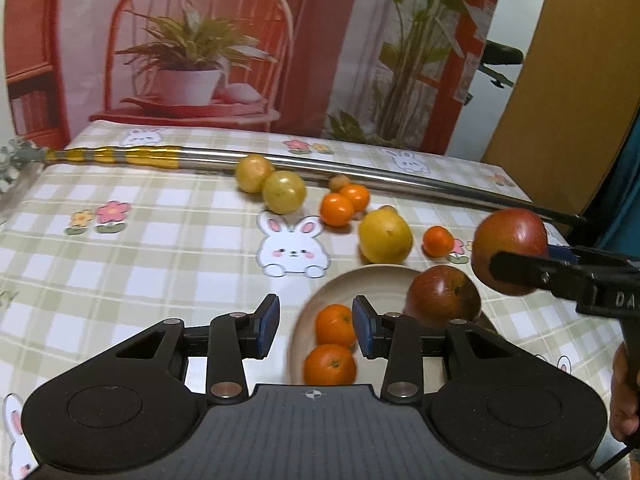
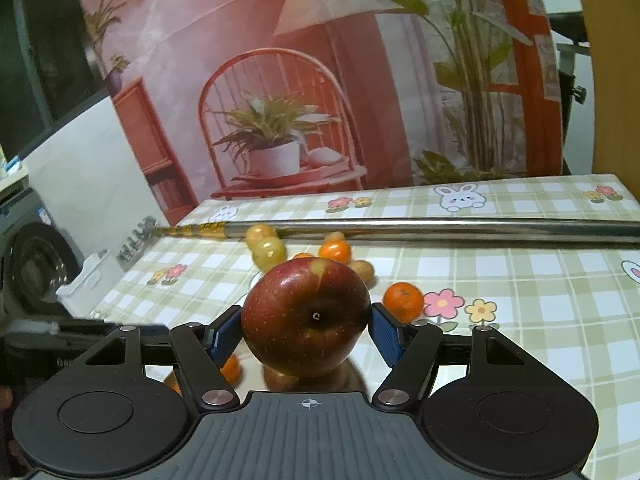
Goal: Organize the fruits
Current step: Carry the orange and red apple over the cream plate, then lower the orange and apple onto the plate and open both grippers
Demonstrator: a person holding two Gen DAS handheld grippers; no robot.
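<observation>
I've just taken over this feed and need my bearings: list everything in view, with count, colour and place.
Apples: two, red; one in the right gripper's jaws, one on the plate.
Tangerines: five, orange; two on the plate, two together near the pole, one right of the lemon.
Lemon: one, yellow, just beyond the plate.
Yellow-green round fruits: two, touching, by the pole.
Small brown fruit: one, against the pole.
Plate: one, cream, near table edge.
Metal pole: one, silver with yellow tape, across the table.
Tablecloth: one, green check with bunnies.
Left gripper: black, empty, over the plate's edge.
Right gripper: black, clamping the apple.
</observation>
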